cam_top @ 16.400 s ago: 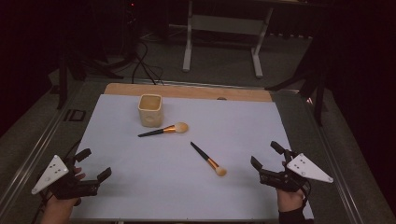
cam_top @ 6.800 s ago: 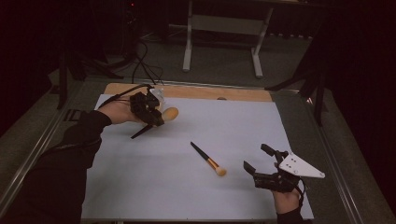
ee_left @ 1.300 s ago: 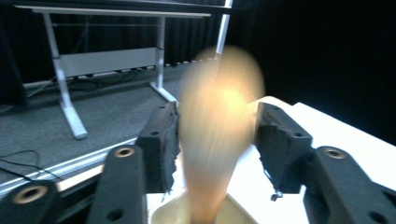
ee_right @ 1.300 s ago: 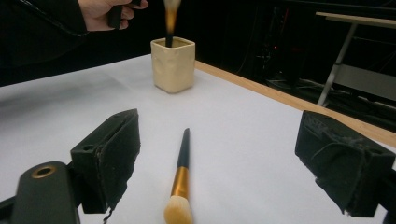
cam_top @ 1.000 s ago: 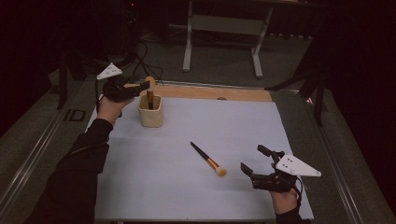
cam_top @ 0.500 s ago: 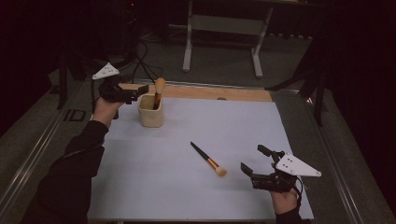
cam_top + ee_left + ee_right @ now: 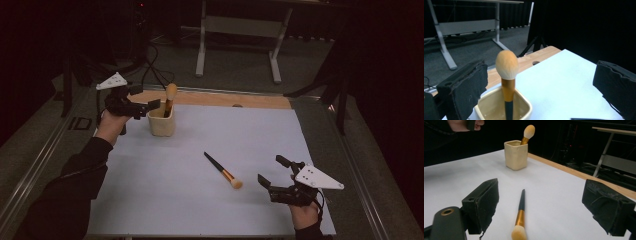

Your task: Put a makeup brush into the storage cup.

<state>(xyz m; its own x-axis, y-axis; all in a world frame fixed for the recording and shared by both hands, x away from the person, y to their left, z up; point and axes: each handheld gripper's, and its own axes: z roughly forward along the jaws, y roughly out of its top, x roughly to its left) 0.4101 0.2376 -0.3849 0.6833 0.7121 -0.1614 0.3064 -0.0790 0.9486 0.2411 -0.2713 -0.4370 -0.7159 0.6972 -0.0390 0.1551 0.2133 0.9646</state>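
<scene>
Once done dropping the first brush (image 7: 170, 95) into the cream cup (image 7: 161, 124), no need to rush. Left gripper (image 7: 145, 97) just beside the cup on its left, jaws freshly opened and now spread wide, nothing pinched. In the left gripper view, brush head standing free between them, handle down in the cup and leaning toward the rim. Best to pull up and away in one clean line without clipping that fluffy head; otherwise a real risk of tipping the cup or flicking the brush back out. Looks like a light cup, so zero sideways nudges.

Then on to the second brush (image 7: 222, 171), lying flat on the white sheet (image 7: 240, 130), well apart from the cup, bristles toward the near edge and close to the right gripper (image 7: 270, 169). Right jaws also spread wide and empty, low by the near right corner, with the brush lined up between them in the right gripper view. Probably easiest to grab at the gold ferrule or just above it on the black handle, never on the bristles. Come down square across the handle, pinch firmly given a thin round handle prone to rolling, lift, tilt handle-down, and drop in beside the first one. Keep the left hand clear of the cup for that, or use it for steadying the cup wall if wobbly.
</scene>
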